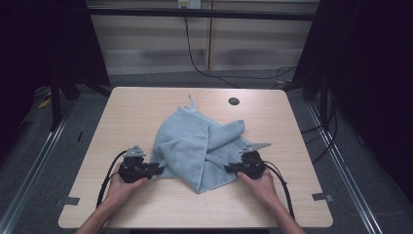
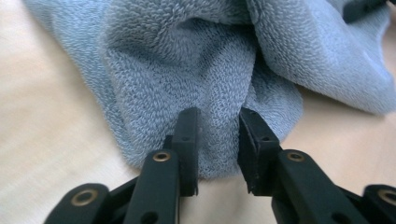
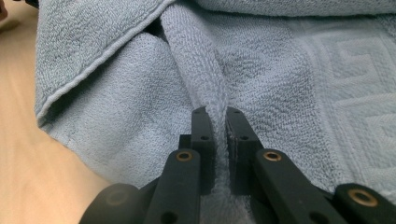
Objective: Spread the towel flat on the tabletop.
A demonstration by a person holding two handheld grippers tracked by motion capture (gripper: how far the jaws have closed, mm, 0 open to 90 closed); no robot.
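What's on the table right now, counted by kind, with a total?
Light blue towel: 1, crumpled at the middle of the table.
Black tongs: 2, the left tongs and the right tongs, each hand-held and pinching a fold of the towel.
Total: 3.

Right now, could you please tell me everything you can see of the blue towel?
The towel is pale blue terry cloth, crumpled and folded over itself near the middle of the table. It has a hemmed edge and a woven key-pattern band. The right gripper pinches a raised fold. The left gripper straddles a bunched edge, its fingers pressing the cloth.
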